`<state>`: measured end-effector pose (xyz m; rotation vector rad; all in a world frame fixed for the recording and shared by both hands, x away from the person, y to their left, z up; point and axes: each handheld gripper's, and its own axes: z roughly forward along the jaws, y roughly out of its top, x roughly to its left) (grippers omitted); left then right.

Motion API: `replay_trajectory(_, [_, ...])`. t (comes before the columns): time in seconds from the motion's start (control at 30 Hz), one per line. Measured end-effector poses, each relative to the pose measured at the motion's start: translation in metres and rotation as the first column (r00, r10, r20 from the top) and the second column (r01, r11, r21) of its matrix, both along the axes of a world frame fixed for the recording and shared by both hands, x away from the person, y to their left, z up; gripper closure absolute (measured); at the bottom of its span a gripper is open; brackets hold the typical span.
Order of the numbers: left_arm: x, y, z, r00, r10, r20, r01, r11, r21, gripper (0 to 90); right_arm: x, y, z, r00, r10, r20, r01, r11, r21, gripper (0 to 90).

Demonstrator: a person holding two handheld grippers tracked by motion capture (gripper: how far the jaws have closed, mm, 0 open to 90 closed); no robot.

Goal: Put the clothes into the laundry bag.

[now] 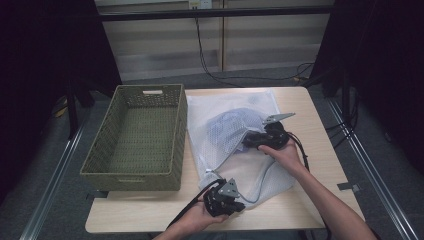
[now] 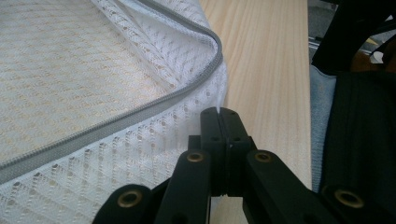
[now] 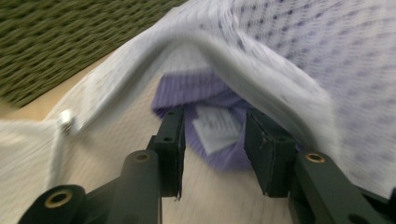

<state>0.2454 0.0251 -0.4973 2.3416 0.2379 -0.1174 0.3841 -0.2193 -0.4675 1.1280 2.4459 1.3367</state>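
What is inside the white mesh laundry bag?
Inside the mesh bag lies a purple garment with a white label, between the right gripper's open jaws. The bag covers the rest of it.

No readable text; print on the garment's white tag (image 3: 215, 127) too blurred.

The mesh laundry bag (image 1: 235, 145) veils the purple garment (image 3: 219, 154) inside; its white label (image 3: 217, 127) is too blurred to read. The right hand-held gripper (image 1: 250, 141) tips sit hidden under mesh.
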Motion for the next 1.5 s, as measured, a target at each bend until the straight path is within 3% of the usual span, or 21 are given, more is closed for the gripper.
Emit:
replay_trajectory(0.1, [0.000,0.000,0.000,1.0000,0.003,-0.007,-0.003,1.0000,0.003,90.0,-0.012,-0.015,0.006,0.9994,0.034,0.009,-0.034,0.9991,0.025,59.1])
replay_trajectory(0.27, [0.001,0.000,0.001,1.0000,-0.002,-0.005,0.002,0.9998,0.018,90.0,-0.026,-0.036,0.009,0.9987,0.022,0.046,-0.026,0.9966,0.078,63.9])
replay_trajectory(0.37, [0.000,0.000,0.001,1.0000,-0.006,0.000,0.006,1.0000,0.008,90.0,-0.029,-0.038,0.007,0.9987,0.025,0.043,-0.028,0.9975,0.066,65.6])
replay_trajectory(0.4, [0.000,0.000,0.003,0.9999,-0.001,0.012,0.001,0.9994,0.035,90.0,-0.030,-0.038,0.006,0.9986,0.027,0.044,-0.030,0.9973,0.068,65.7])
replay_trajectory(0.5, [-0.001,-0.001,0.001,1.0000,-0.002,0.009,0.002,0.9999,0.013,90.0,-0.032,-0.038,0.010,0.9976,0.025,0.064,-0.030,0.9967,0.075,64.8])
replay_trajectory(0.63, [0.001,0.000,0.002,0.9998,-0.017,0.013,0.016,0.9993,0.035,90.0,-0.028,-0.039,0.021,0.9947,0.016,0.101,-0.027,0.9946,0.100,60.0])
replay_trajectory(0.67, [0.000,0.000,0.000,0.9999,-0.010,-0.001,0.010,0.9999,0.003,90.0,-0.025,-0.037,0.027,0.9917,0.000,0.129,-0.015,0.9930,0.117,56.5])
replay_trajectory(0.8, [0.000,0.000,0.000,1.0000,0.002,-0.006,-0.002,1.0000,-0.005,90.0,-0.017,-0.030,0.034,0.9878,-0.007,0.155,-0.013,0.9919,0.126,48.7])
replay_trajectory(0.9, [0.002,0.001,0.003,0.9999,-0.016,0.002,0.016,0.9992,0.038,90.0,-0.011,-0.025,0.034,0.9879,-0.007,0.155,-0.012,0.9931,0.116,45.8])
replay_trajectory(1.07, [0.002,0.001,0.002,0.9999,-0.017,0.000,0.017,0.9994,0.030,90.0,0.002,-0.014,0.022,0.9928,0.009,0.119,-0.018,0.9971,0.075,41.4])
replay_trajectory(1.17, [0.001,0.000,0.000,1.0000,-0.006,-0.006,0.006,1.0000,-0.002,90.0,0.005,-0.010,0.017,0.9935,0.015,0.112,-0.022,0.9980,0.060,42.8])
replay_trajectory(1.27, [0.001,0.000,-0.001,1.0000,-0.002,-0.004,0.002,1.0000,-0.007,90.0,0.009,-0.005,0.013,0.9948,0.017,0.101,-0.022,0.9985,0.049,47.4])
replay_trajectory(1.3, [0.001,0.000,0.000,1.0000,-0.003,-0.004,0.003,1.0000,-0.008,90.0,0.011,-0.004,0.013,0.9939,0.006,0.110,-0.012,0.9986,0.051,55.8])
replay_trajectory(1.33, [0.001,0.000,0.000,1.0000,-0.003,-0.004,0.003,1.0000,-0.008,90.0,0.011,-0.004,0.013,0.9939,0.006,0.110,-0.012,0.9986,0.051,55.8])
replay_trajectory(1.4, [0.001,0.000,0.000,1.0000,-0.008,-0.003,0.008,1.0000,-0.006,90.0,0.013,-0.003,0.014,0.9936,-0.004,0.113,-0.003,0.9980,0.063,71.7])
replay_trajectory(1.5, [0.001,0.000,0.000,1.0000,-0.007,-0.005,0.007,1.0000,-0.003,90.0,0.013,-0.002,0.018,0.9920,-0.005,0.127,-0.005,0.9968,0.080,83.3])
